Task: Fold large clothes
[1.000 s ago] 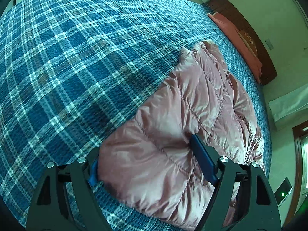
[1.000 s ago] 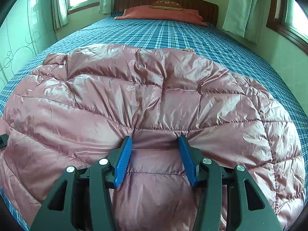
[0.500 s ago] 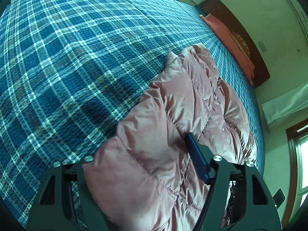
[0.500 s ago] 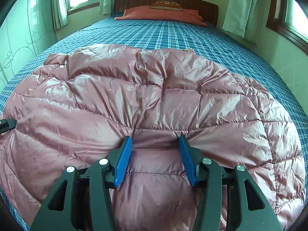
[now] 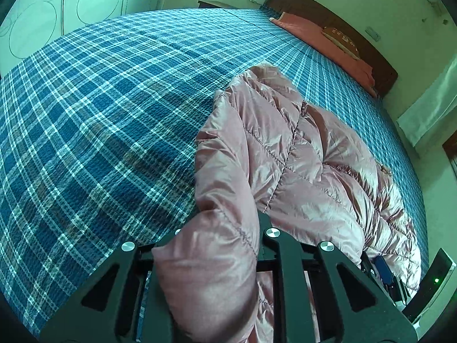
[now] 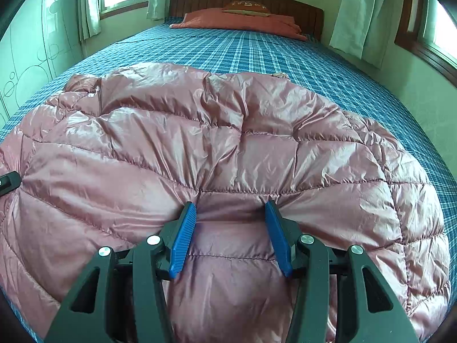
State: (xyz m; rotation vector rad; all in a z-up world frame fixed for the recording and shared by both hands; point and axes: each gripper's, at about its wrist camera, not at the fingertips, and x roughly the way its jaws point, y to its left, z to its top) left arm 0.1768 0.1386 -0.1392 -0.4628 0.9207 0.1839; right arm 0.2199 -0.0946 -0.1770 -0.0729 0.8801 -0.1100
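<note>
A pink quilted puffer jacket (image 5: 308,165) lies spread across the blue plaid bed (image 5: 100,114). My left gripper (image 5: 222,223) is closing its jaws on the jacket's left edge. A thick roll of fabric bulges up between the jaws and hides the pads, and that edge is raised off the bed. In the right wrist view, my right gripper (image 6: 230,205) pinches a fold of the jacket (image 6: 228,131) at its near hem, and the fabric puckers at both blue pads (image 6: 184,234). The tip of the left gripper (image 6: 8,181) shows at the jacket's far left edge.
An orange pillow (image 6: 237,21) lies against the dark wooden headboard (image 6: 311,14) at the far end of the bed (image 6: 257,48). Curtained windows (image 6: 354,14) and a wall run close along the right side. Bare bedspread stretches left of the jacket.
The left gripper's jaws went from wide apart to narrow on the jacket's left edge. The gripper rolled and rose, lifting that edge off the bed. The right gripper stayed still.
</note>
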